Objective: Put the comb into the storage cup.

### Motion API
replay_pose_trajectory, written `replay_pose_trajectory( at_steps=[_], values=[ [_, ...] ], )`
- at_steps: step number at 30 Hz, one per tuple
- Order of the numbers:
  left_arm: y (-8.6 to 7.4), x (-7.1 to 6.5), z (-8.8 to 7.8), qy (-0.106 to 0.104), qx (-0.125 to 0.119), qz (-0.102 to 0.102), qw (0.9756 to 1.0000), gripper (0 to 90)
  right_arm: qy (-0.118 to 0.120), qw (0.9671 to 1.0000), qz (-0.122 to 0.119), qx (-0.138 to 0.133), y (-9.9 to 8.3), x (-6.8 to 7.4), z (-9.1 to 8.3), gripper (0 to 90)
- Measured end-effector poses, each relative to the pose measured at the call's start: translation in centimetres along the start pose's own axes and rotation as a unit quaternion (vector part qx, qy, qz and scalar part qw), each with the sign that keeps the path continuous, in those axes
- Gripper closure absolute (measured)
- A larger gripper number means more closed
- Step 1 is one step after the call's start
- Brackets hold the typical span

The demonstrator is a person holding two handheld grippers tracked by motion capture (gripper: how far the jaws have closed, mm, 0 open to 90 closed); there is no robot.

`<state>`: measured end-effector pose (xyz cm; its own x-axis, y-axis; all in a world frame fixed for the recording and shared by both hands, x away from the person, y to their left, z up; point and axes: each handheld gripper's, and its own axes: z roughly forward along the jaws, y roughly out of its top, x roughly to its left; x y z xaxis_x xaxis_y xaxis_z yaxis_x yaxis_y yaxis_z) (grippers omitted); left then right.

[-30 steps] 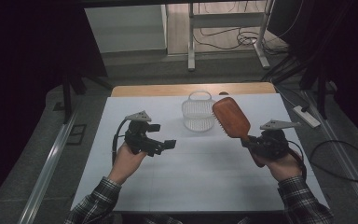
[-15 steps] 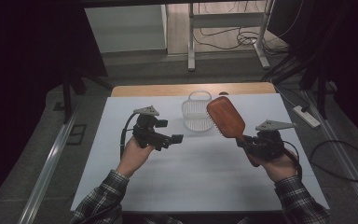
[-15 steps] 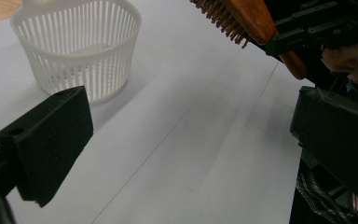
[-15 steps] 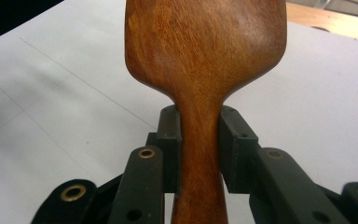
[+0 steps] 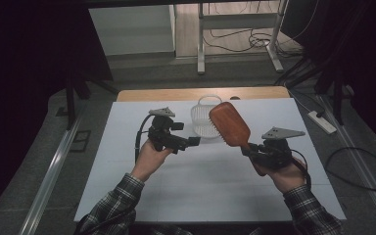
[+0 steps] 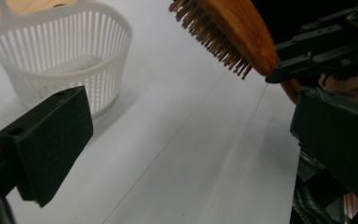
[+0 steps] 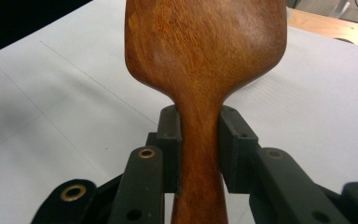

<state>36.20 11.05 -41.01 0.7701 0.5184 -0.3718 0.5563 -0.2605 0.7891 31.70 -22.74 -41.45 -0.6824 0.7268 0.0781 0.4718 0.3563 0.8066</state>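
A wooden hairbrush stands tilted up over the white table, its smooth back facing the right gripper view. My right gripper is shut on its handle, the pads pressing from both sides. In the left gripper view the brush's bristles point down toward the table. A white slotted basket sits just behind the brush, upright and seemingly with nothing in it. My left gripper hangs open just left of the basket, nothing between its pads.
The white sheet covers the table, with a strip of bare wood at the far edge. A power strip and cables lie on the floor to the right. Metal frame legs stand beyond the table.
My left gripper has moved right and away from me, closer to the basket. The brush in my right gripper has shifted slightly left.
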Motion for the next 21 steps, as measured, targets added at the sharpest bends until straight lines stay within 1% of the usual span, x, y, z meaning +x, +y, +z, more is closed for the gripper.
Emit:
replay_pose_trajectory(
  at_steps=[4, 7, 10, 15, 18, 19, 21],
  values=[
    [-0.1, 0.0, 0.5, -0.009, 0.003, 0.000, 1.0000, 0.0, 0.007, 1.0000, -0.004, -0.002, 0.0, 0.5, 0.2, 72.1],
    [-0.3, -0.1, 0.9, -0.008, 0.013, 0.003, 0.9999, 0.0, 0.013, 0.9999, -0.007, -0.002, 0.0, 0.9, 0.4, 72.1],
    [-0.5, -0.1, 1.2, -0.012, 0.017, 0.000, 0.9998, 0.0, 0.018, 0.9998, -0.010, -0.002, 0.0, 1.3, 0.7, 72.1],
    [-0.5, -0.1, 1.6, -0.027, 0.010, -0.012, 0.9995, 0.0, 0.032, 0.9994, -0.015, -0.004, 0.0, 2.0, 1.2, 72.1],
    [-0.4, 0.0, 1.7, -0.034, 0.006, -0.015, 0.9993, 0.0, 0.039, 0.9991, -0.015, -0.005, 0.0, 2.5, 1.5, 72.1],
    [-0.4, 0.0, 1.7, -0.036, 0.005, -0.018, 0.9992, 0.0, 0.039, 0.9991, -0.018, -0.005, 0.0, 2.7, 1.6, 72.2],
    [-0.4, 0.0, 1.8, -0.042, 0.001, -0.025, 0.9988, 0.0, 0.047, 0.9987, -0.016, -0.004, 0.0, 3.0, 1.8, 72.1]
  ],
)
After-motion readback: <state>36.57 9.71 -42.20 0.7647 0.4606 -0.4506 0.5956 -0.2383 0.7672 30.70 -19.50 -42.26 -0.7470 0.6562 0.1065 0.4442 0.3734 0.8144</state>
